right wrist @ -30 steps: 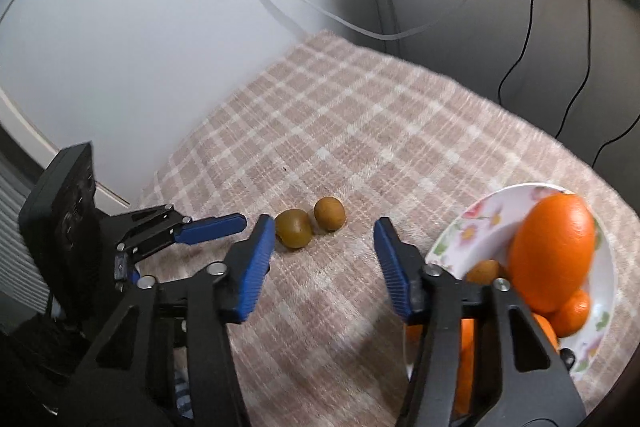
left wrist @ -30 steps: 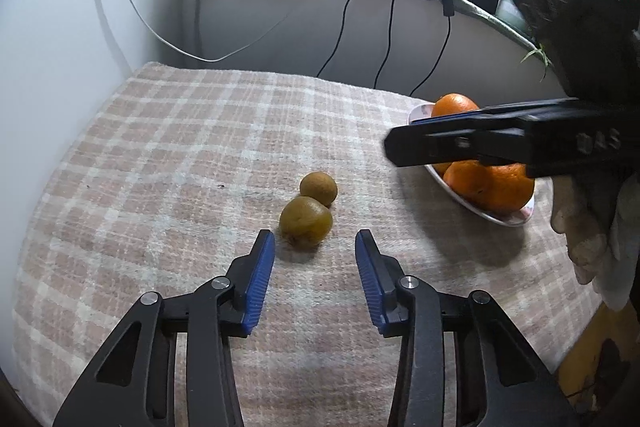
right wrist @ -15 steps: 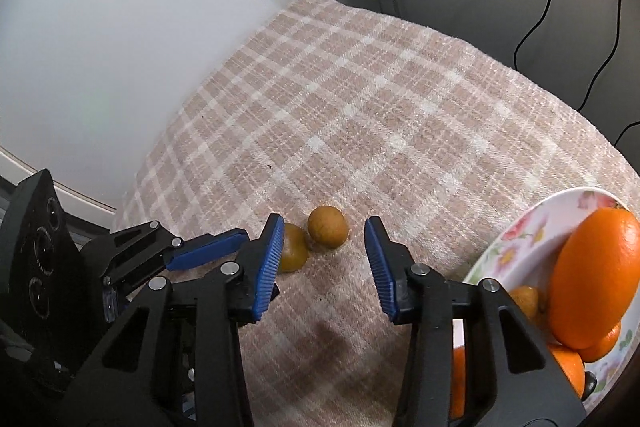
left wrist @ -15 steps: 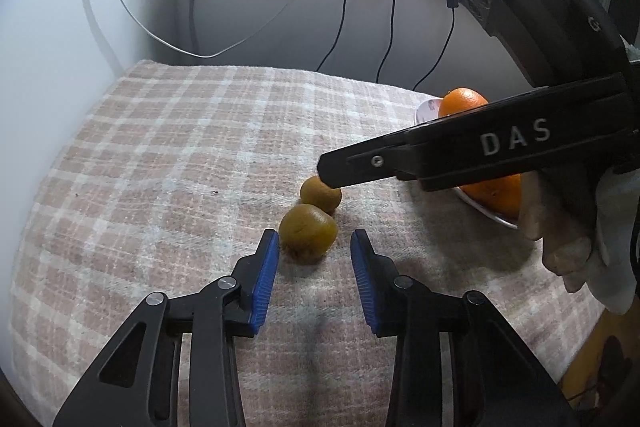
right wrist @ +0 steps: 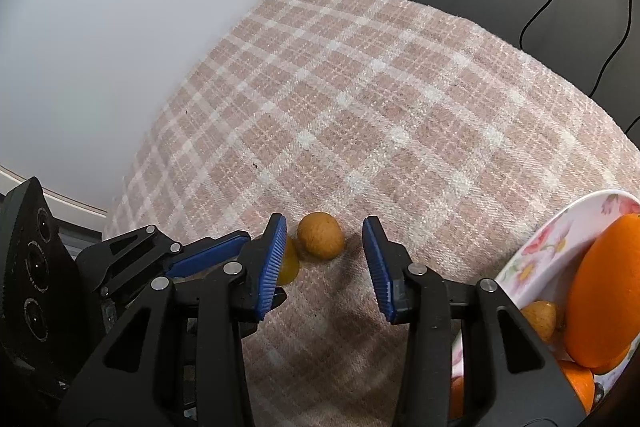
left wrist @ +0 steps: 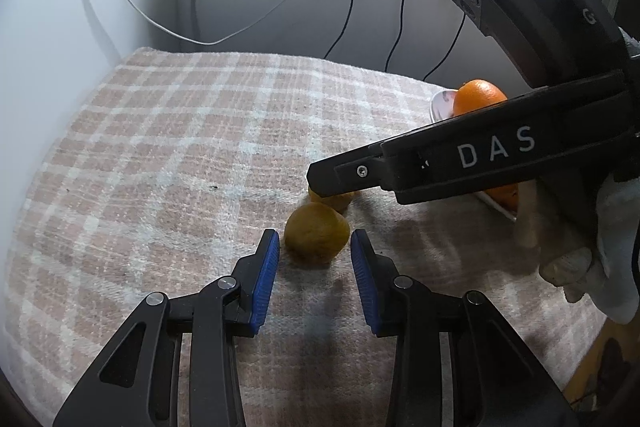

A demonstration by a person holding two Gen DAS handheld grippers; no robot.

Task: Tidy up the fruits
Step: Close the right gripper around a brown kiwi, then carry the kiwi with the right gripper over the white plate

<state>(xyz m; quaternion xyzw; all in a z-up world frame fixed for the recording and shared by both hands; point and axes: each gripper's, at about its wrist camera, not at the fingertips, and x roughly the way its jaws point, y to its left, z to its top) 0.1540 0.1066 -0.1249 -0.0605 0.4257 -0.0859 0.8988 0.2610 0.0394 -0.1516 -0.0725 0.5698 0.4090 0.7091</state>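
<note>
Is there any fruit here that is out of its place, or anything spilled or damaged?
Yes: two small brown fruits lie loose and close together on the checked cloth, the nearer fruit and the farther fruit, while the oranges sit in the flowered plate. Nothing looks spilled or damaged.
</note>
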